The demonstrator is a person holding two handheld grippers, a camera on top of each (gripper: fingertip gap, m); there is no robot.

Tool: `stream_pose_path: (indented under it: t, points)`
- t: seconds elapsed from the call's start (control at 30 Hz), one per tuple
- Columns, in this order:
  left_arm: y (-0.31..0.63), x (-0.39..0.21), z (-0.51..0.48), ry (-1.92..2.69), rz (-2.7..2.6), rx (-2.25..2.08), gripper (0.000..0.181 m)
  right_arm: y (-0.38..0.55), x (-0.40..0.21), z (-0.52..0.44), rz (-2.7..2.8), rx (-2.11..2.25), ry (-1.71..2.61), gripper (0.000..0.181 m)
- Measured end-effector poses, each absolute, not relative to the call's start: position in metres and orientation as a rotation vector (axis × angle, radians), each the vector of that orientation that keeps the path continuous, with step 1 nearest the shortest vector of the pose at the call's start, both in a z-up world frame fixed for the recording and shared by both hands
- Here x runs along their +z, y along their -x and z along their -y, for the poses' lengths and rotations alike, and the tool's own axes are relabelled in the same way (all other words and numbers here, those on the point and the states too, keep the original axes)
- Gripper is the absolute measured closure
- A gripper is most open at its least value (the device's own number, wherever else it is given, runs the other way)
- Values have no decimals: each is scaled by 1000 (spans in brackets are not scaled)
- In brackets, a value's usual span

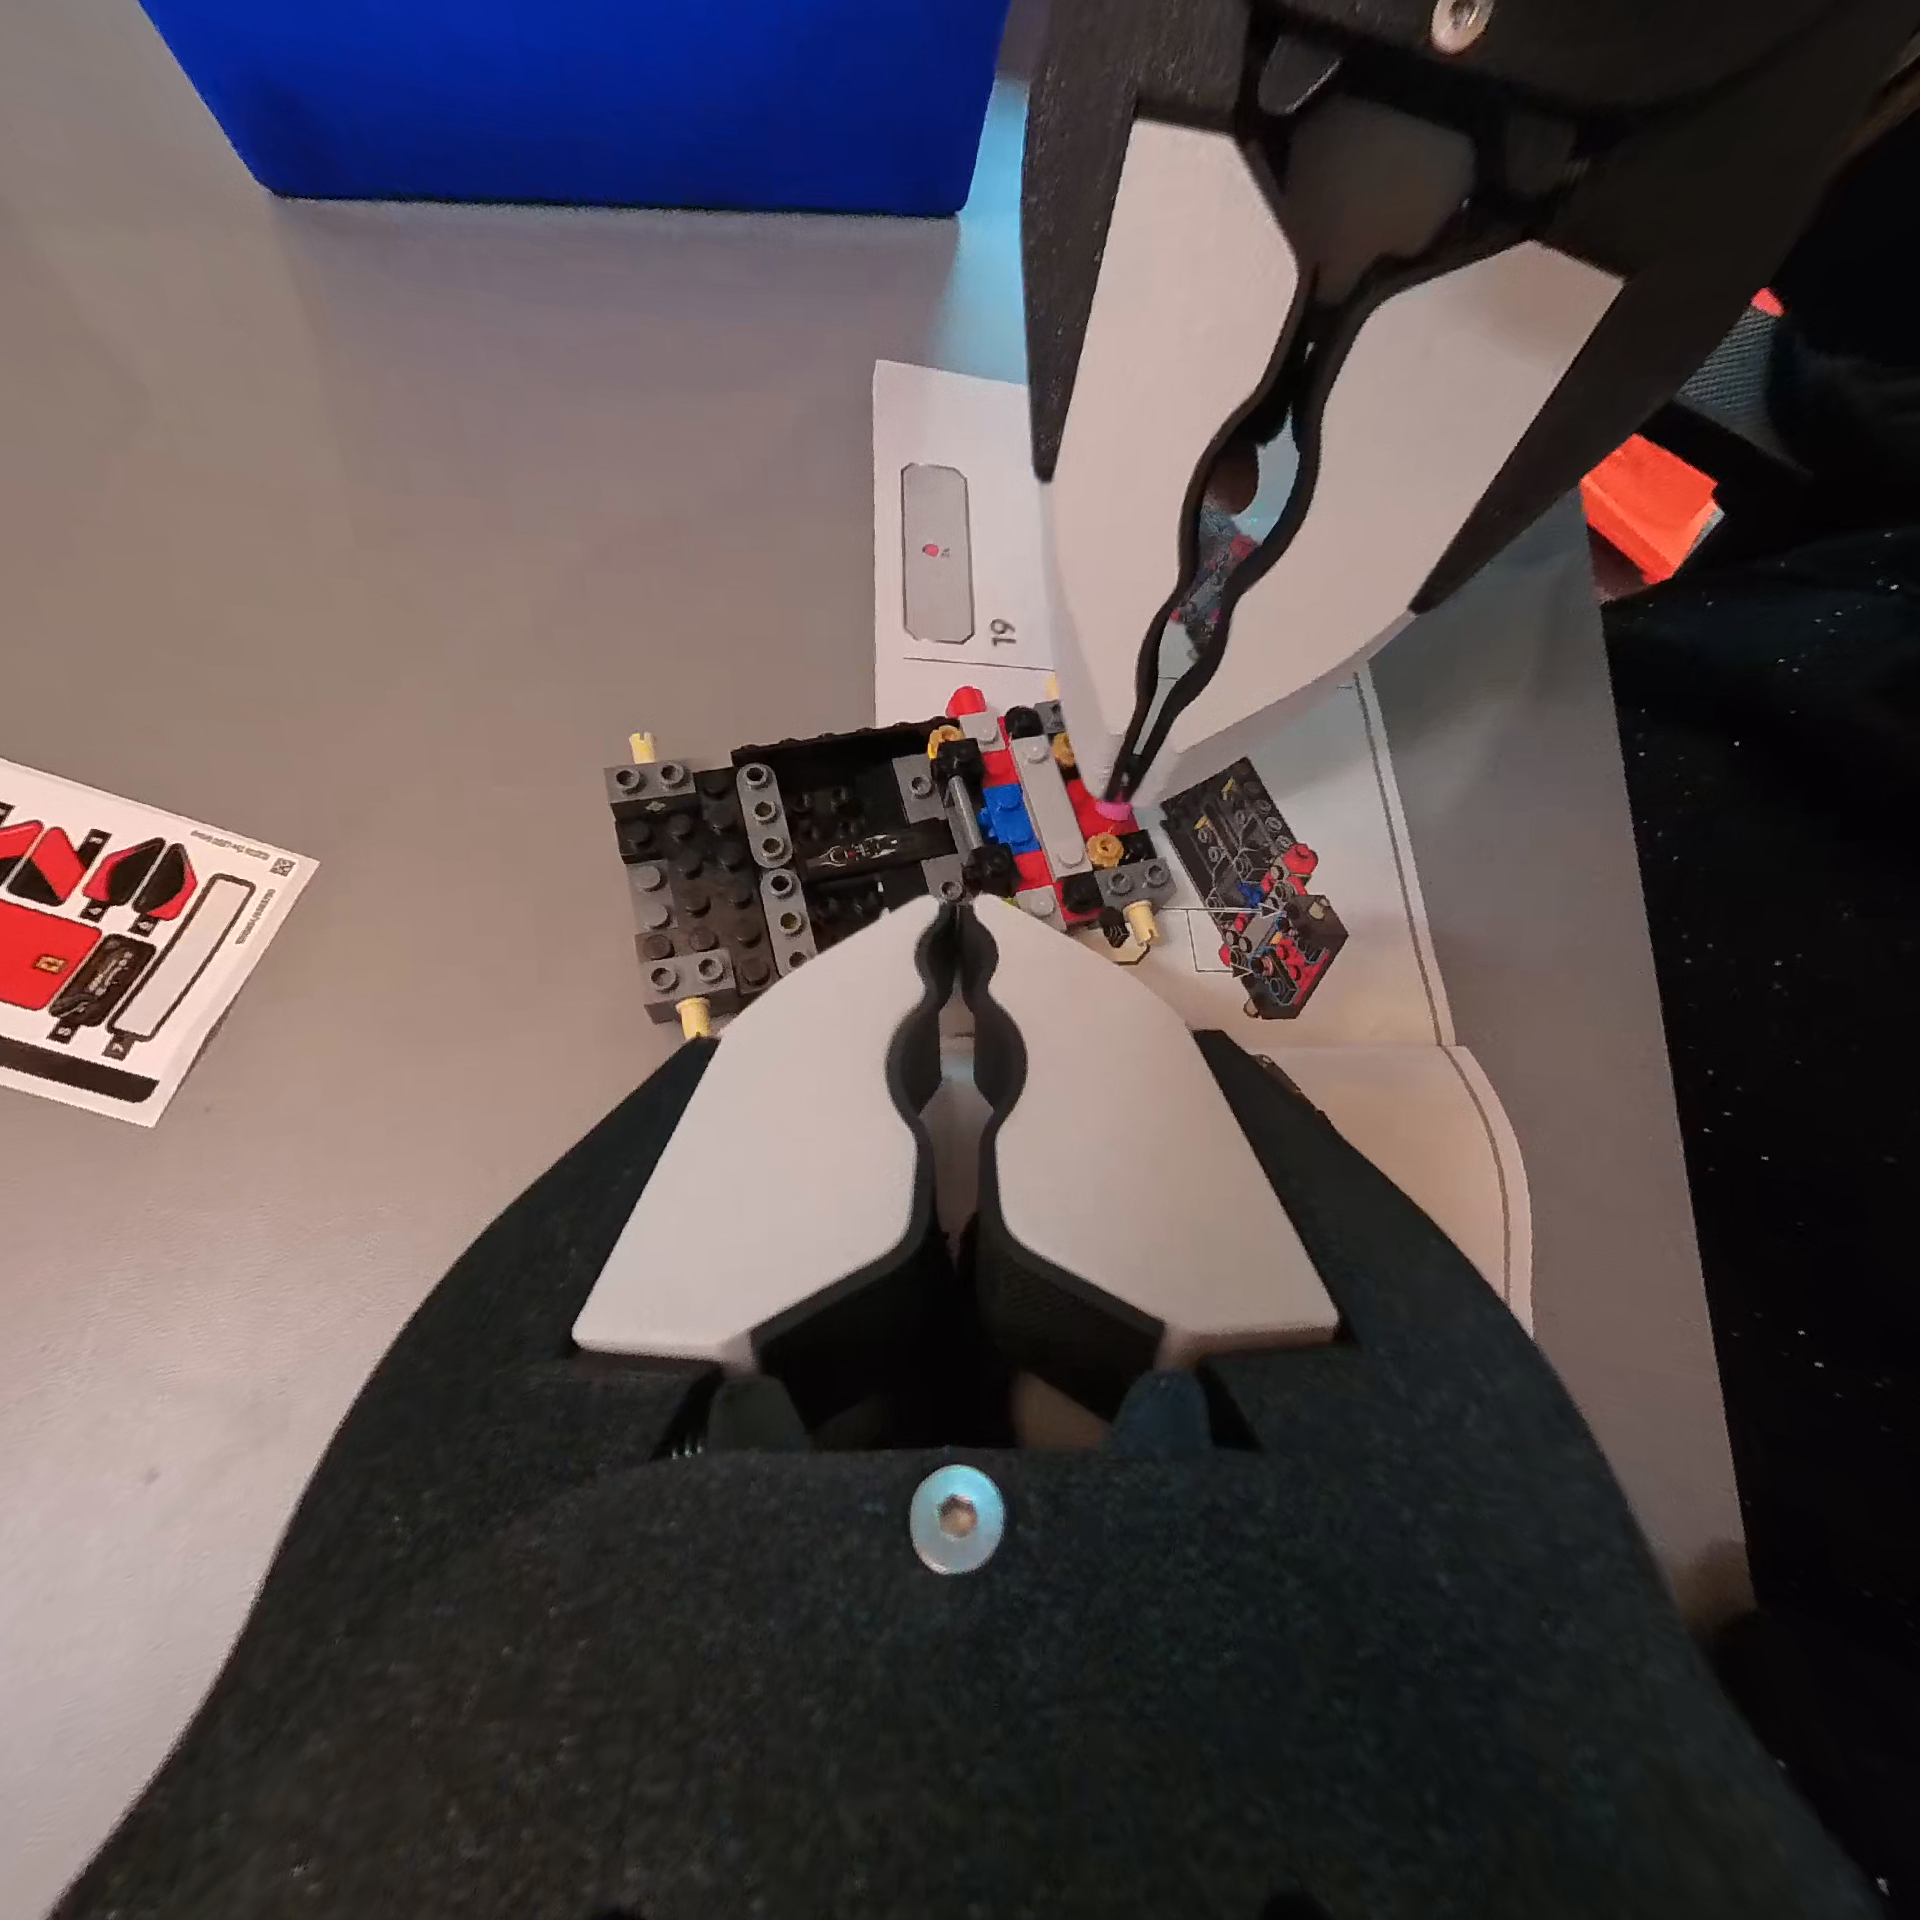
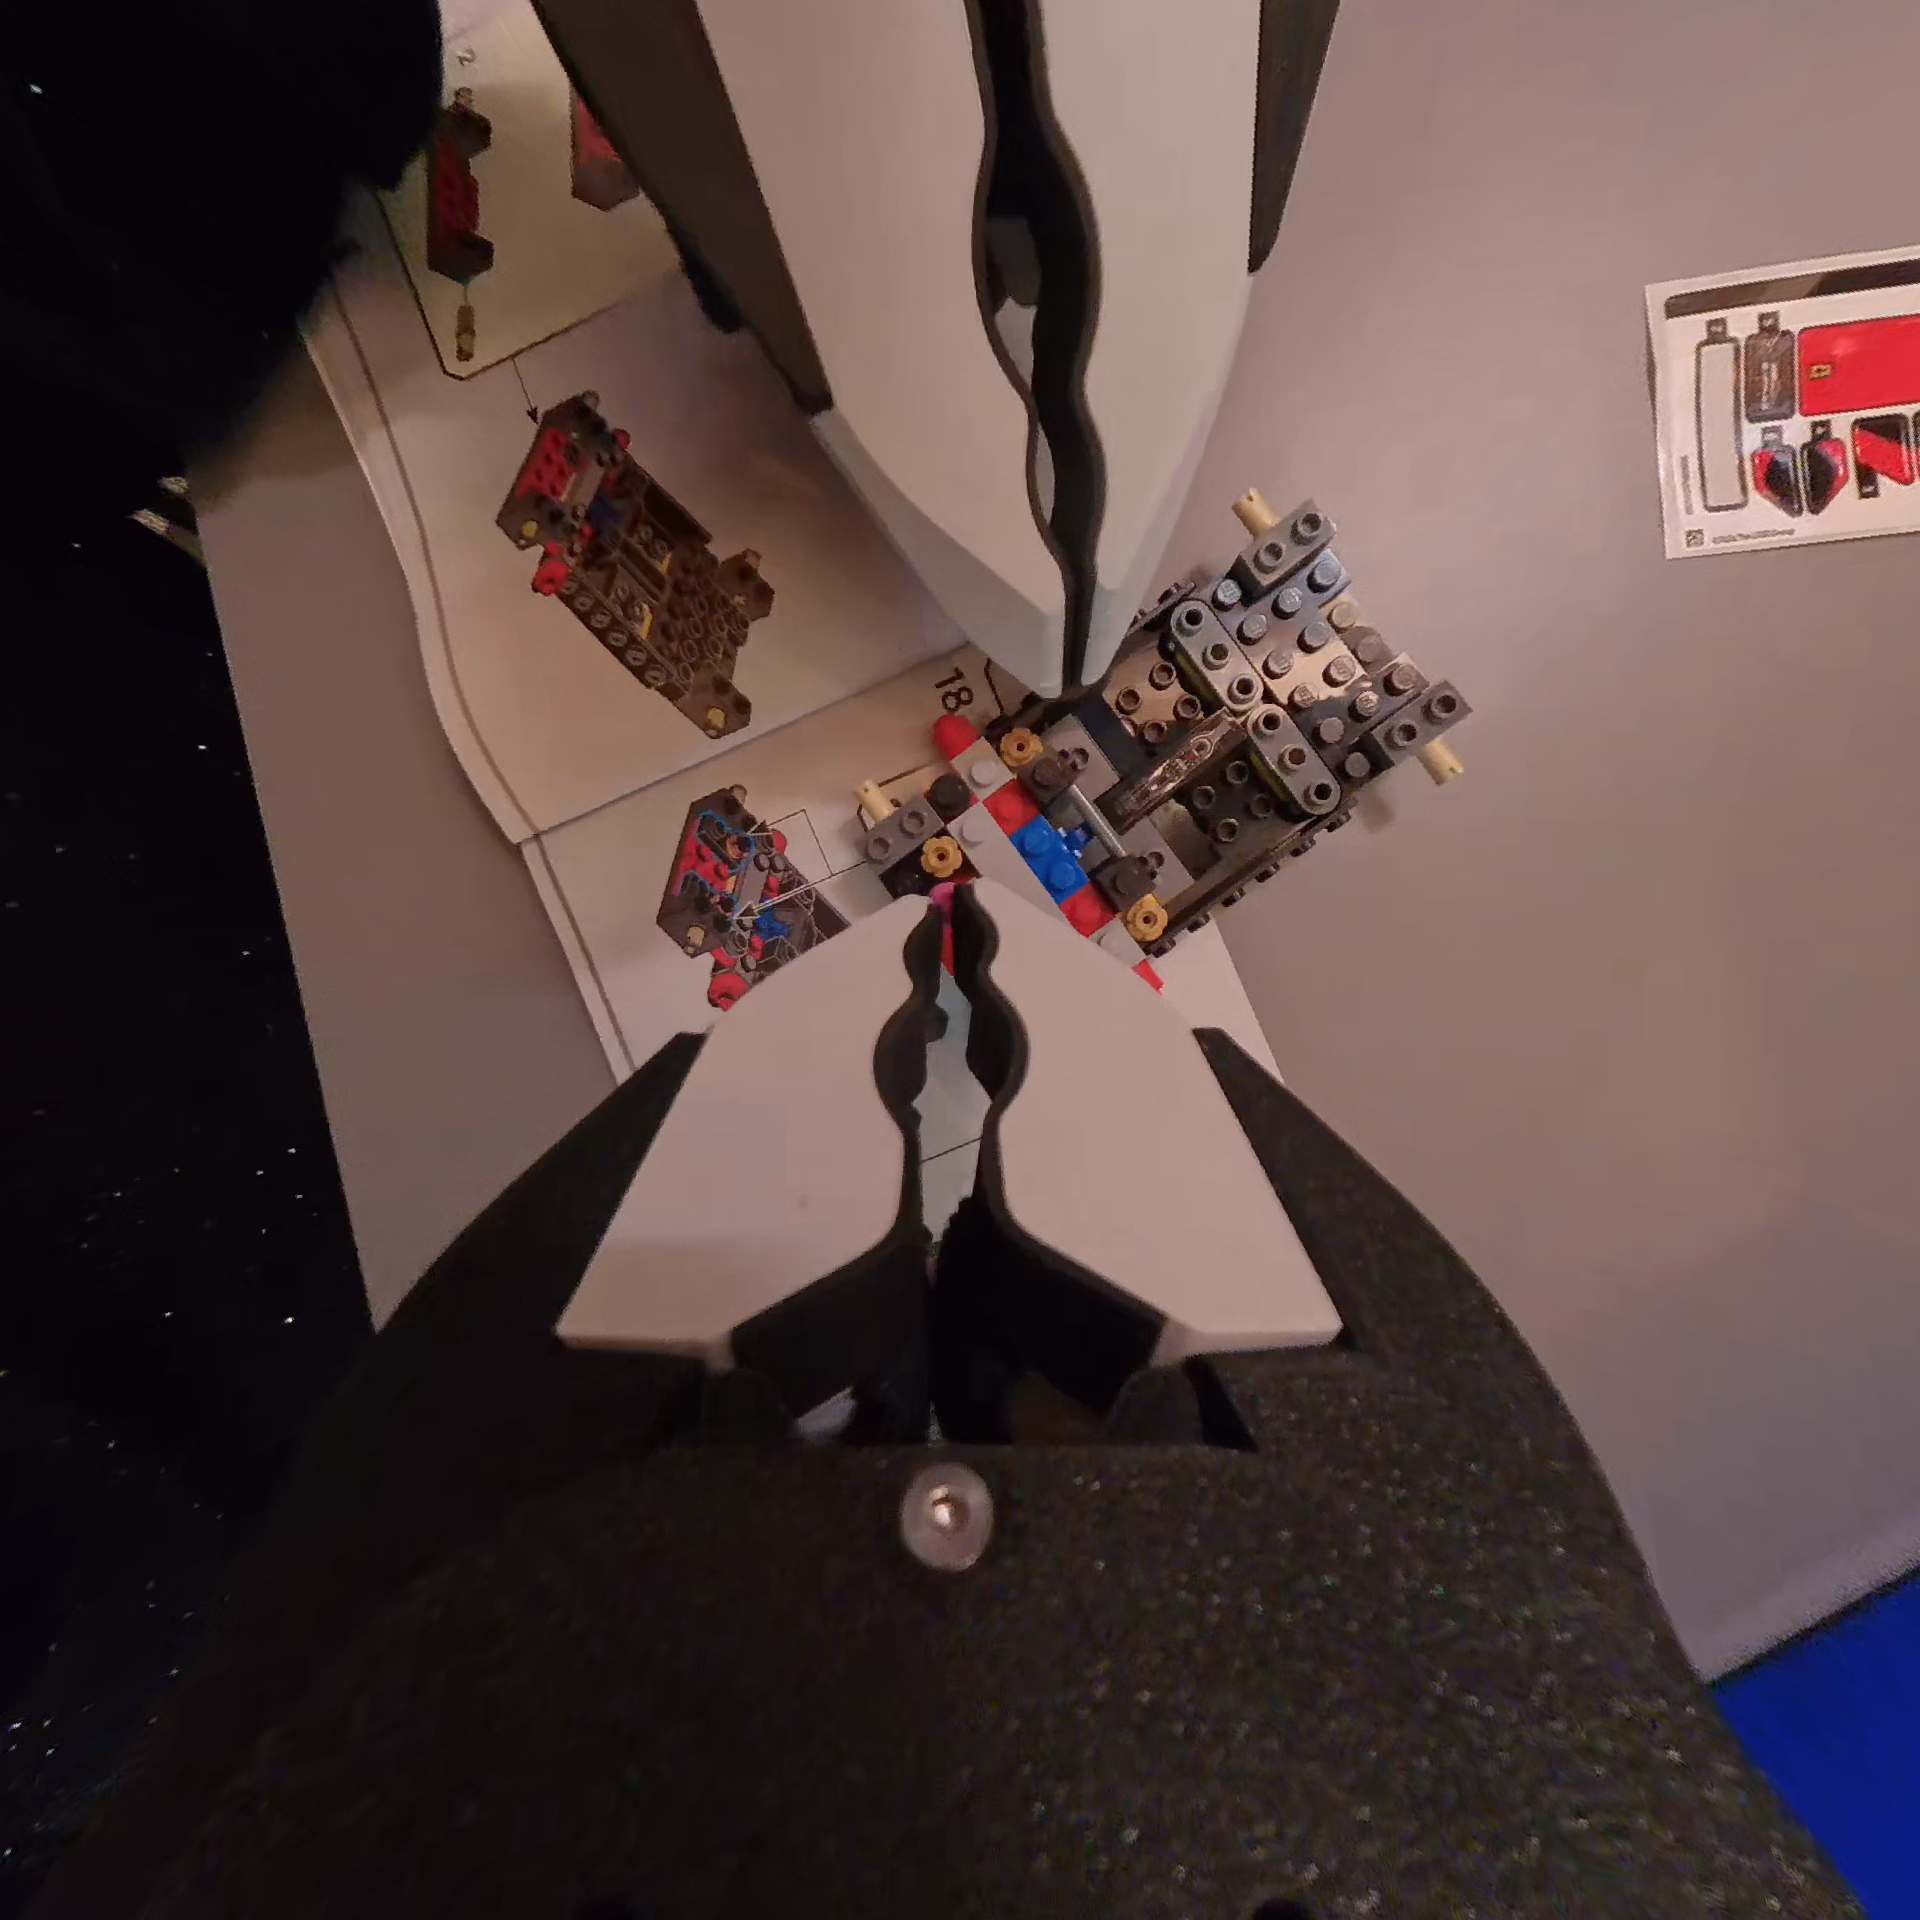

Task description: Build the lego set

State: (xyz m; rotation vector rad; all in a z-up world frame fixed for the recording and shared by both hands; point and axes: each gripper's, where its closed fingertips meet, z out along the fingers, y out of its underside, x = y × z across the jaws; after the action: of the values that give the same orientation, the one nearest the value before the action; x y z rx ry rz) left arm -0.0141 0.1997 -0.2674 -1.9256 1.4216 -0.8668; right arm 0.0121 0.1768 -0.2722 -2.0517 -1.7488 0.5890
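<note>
The lego model (image 1: 727,862), a flat black and grey car chassis with red, blue and gold pieces at one end, lies on the grey table, partly over the open instruction booklet (image 1: 940,416). My left gripper (image 1: 951,909) is shut, with its tips at the model's near side edge, apparently pinching it. My right gripper (image 2: 945,899) is shut on a small pink piece (image 2: 943,894) and holds it at the model's red end. In the left wrist view the right gripper (image 1: 1117,800) comes down from the upper right with the pink piece (image 1: 1112,808) at its tips. The model (image 2: 1278,675) and the left gripper (image 2: 1075,675) also show in the right wrist view.
A sticker sheet (image 1: 135,935) with red and black stickers lies on the table left of the model; it also shows in the right wrist view (image 2: 1787,405). A blue box (image 1: 571,94) stands behind. An orange object (image 1: 1647,504) lies past the booklet. A dark speckled floor lies beyond the table edge.
</note>
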Motion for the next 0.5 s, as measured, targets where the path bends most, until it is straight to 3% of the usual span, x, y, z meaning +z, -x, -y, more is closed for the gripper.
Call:
stream_pose_path:
  t: [0.5]
  points:
    - [13,-275,-192,1957,-1456,-912,181,-11,-278,-179,1840,436,2048,180]
